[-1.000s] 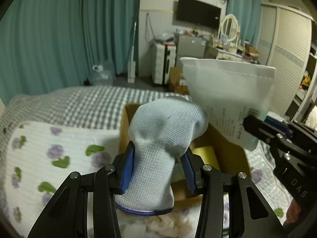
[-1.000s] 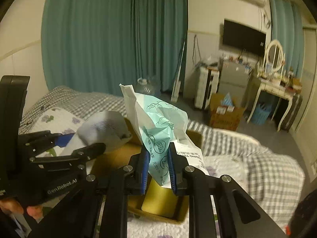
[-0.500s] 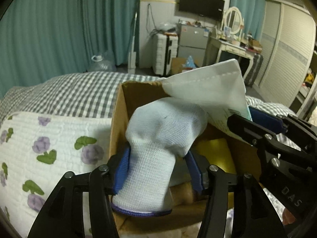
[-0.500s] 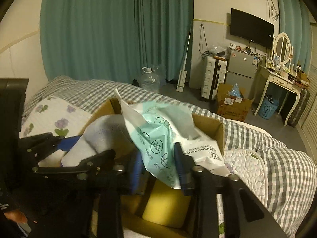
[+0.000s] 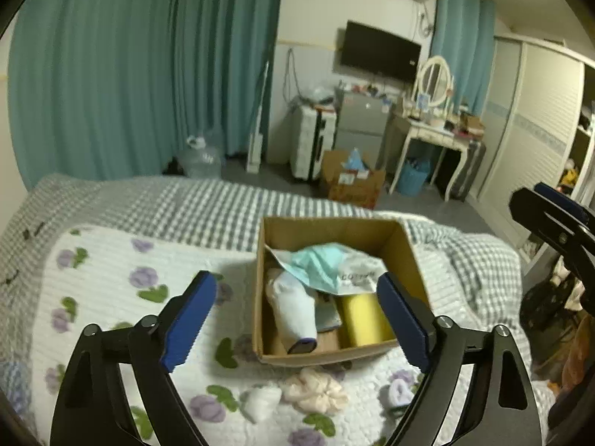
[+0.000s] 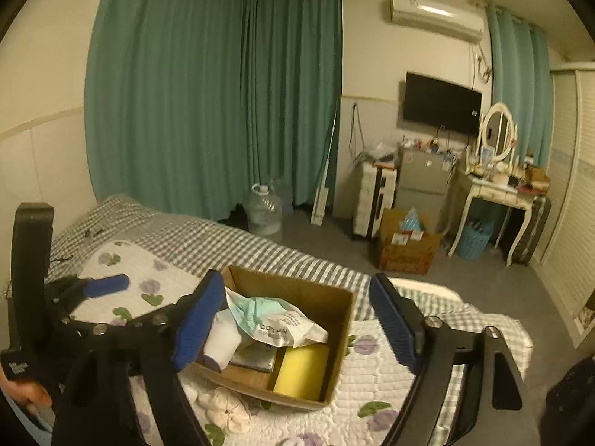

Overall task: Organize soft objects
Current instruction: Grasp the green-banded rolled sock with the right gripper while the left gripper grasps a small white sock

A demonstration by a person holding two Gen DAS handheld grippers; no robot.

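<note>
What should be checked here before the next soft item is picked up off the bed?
1. Left hand-held gripper open and holding nothing: ok.
2. Right hand-held gripper open and holding nothing: ok.
3. White sock lying inside the cardboard box: ok.
4. Plastic pack inside the box, on top of the sock: ok.
5. All soft items boxed: not ok; a pink scrunchie and a small white item lie on the quilt in front of the box.
6. Room left in the box: cannot tell.

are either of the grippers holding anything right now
Nothing is held. Left gripper and right gripper are open; the sock and packet lie in the box.
</note>
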